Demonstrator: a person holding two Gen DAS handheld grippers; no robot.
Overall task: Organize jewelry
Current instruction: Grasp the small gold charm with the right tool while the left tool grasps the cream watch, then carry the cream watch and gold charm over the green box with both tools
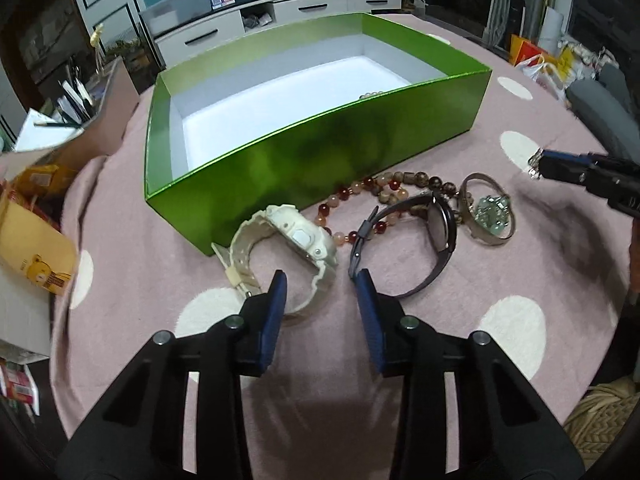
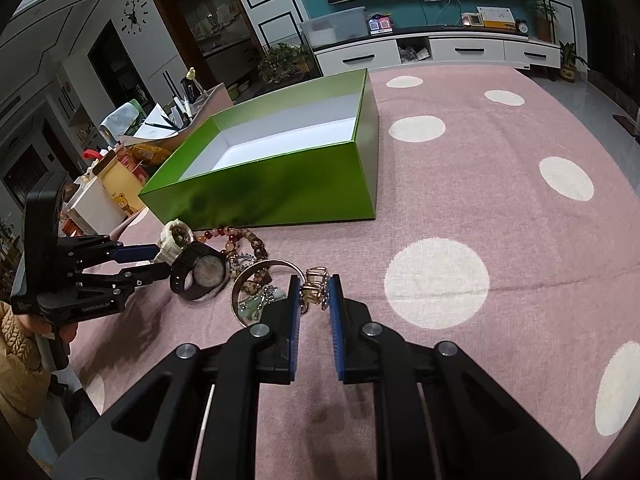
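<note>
seemingly early in the job. open green box (image 1: 320,152) on a pink cloth with white dots (image 1: 520,272), white inside and almost bare. only a short run of pale beads (image 1: 372,94) peeking over the near wall toward the right end. floor of the box along that near wall hidden from both views, so no telling about anything tucked lower.

not yet put away, clustered on the cloth just in front of the box:
- a cream-white watch (image 1: 296,240) on its side, close to the box wall
- a string of red and amber beads (image 1: 360,196) behind it
- a black watch (image 1: 436,220) lying over part of that string
- a silver bangle with pale green charms (image 1: 488,212) just beside the black watch

left gripper (image 1: 322,280) low over the cream-white watch, jaws partly spread, with the lower loop of the strap between them. one pad at the strap, the other apparently clear of it, so by this angle not a grip yet.

right gripper (image 2: 315,282) off to the right of the pile, pressed together on a small gold wire piece (image 2: 312,294) set with tiny clear stones, seemingly just above the cloth and well short of the box.

left to do, as a judgement: five pieces to carry into the box, most likely the gold wire piece and the cream-white watch first, then the beads, black watch and bangle.
</note>
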